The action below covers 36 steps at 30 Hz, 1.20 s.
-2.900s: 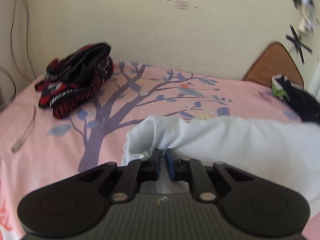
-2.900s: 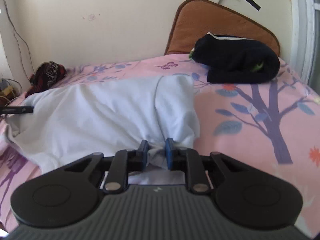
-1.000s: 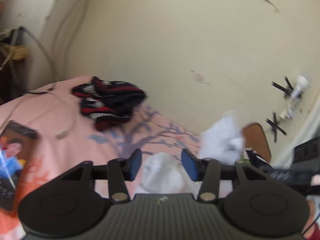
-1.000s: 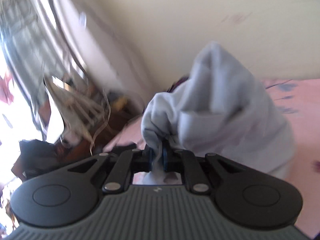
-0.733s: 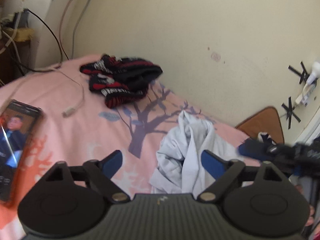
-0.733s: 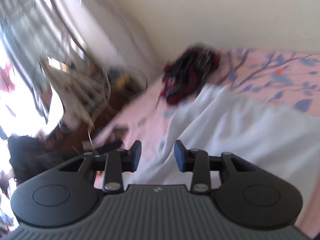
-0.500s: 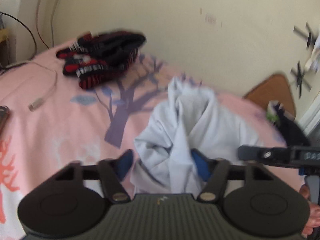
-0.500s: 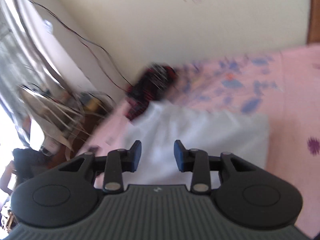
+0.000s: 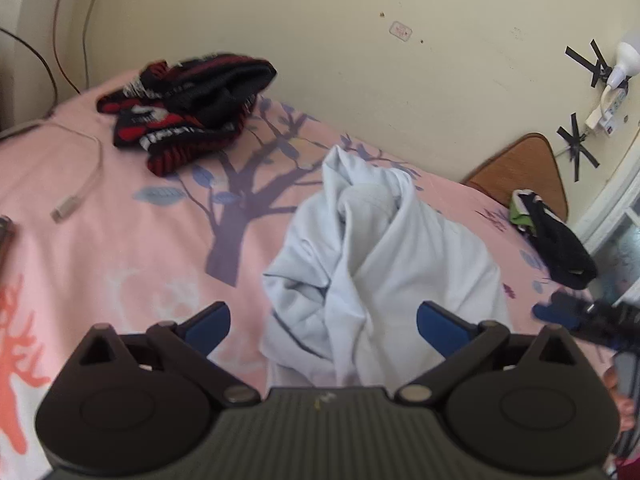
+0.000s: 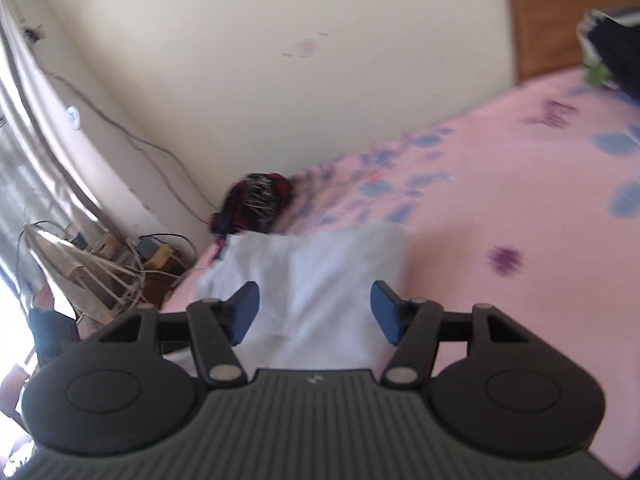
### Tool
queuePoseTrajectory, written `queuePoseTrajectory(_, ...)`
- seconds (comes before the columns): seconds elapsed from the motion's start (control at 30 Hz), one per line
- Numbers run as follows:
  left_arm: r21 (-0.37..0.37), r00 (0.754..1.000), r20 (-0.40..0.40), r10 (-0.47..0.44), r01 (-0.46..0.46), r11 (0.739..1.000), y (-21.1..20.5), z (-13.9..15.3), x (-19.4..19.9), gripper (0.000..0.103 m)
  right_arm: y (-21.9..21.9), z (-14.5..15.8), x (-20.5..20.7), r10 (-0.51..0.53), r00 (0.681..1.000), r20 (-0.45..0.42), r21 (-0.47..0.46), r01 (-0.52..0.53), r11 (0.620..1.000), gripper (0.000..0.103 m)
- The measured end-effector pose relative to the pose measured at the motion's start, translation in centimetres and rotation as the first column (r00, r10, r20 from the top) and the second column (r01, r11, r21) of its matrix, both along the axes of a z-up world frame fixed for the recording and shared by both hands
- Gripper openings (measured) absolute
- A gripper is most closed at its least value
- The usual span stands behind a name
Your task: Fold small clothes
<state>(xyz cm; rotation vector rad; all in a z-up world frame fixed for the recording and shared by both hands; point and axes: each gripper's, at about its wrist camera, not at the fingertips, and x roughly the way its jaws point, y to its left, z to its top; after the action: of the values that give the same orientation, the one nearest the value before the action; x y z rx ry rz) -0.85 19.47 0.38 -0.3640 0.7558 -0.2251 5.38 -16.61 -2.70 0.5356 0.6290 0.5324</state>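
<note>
A pale blue-white garment (image 9: pixel 372 264) lies crumpled in a heap on the pink bed sheet (image 9: pixel 132 248), in the middle of the left wrist view. My left gripper (image 9: pixel 323 322) is wide open and empty just above its near edge. The garment also shows in the right wrist view (image 10: pixel 320 280), blurred. My right gripper (image 10: pixel 314 312) is wide open and empty over it. The right gripper's blue fingertip (image 9: pixel 550 312) shows at the right edge of the left wrist view.
A red and black knit garment (image 9: pixel 188 108) lies at the back left by the wall. A black and green garment (image 9: pixel 552 236) lies at the right near a brown pillow (image 9: pixel 524 172). A white cable with plug (image 9: pixel 76 196) lies at the left. Clutter and wires (image 10: pixel 132 264) stand beside the bed.
Both grippers held the garment flat, then lifted it. Both let go and it dropped in a crumpled heap. Both grippers now stand wider open above it.
</note>
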Motion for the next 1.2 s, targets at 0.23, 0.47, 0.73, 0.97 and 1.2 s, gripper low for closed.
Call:
queuePoseTrajectory(0.23,0.051,0.999,-0.030,-0.019,0.020,0.998,-1.8,-1.5,1.8,0.103,0.9,-2.3,0.9,0.025,0.998,-0.052,-0.023,-0.026,0.999,0.065)
queuePoseTrajectory(0.47,0.320,0.997,0.079,0.006,-0.031,0.947,-6.0,-2.9,0.6,0.103,2.5,-2.0,1.2,0.052,0.998,0.023,-0.094,-0.049,0.994,0.066)
queuePoseTrajectory(0.73,0.310,0.996,0.085,0.013,-0.039,0.950,-5.8,-2.9,0.5,0.103,2.4,-2.4,0.9,0.037,0.999,0.023,-0.072,-0.035,0.997,0.067)
queuePoseTrajectory(0.97,0.328,0.996,0.081,0.023,-0.048,0.944,-6.1,-2.8,0.0,0.103,2.1,-2.5,-0.3,0.034,0.999,0.038,-0.065,-0.032,0.997,0.073)
queuePoseTrajectory(1.2,0.337,0.996,0.081,0.038,-0.063,0.939,-6.3,-2.8,-0.3,0.103,1.4,-2.7,-1.9,0.037,0.997,0.061,-0.062,-0.033,0.998,0.076)
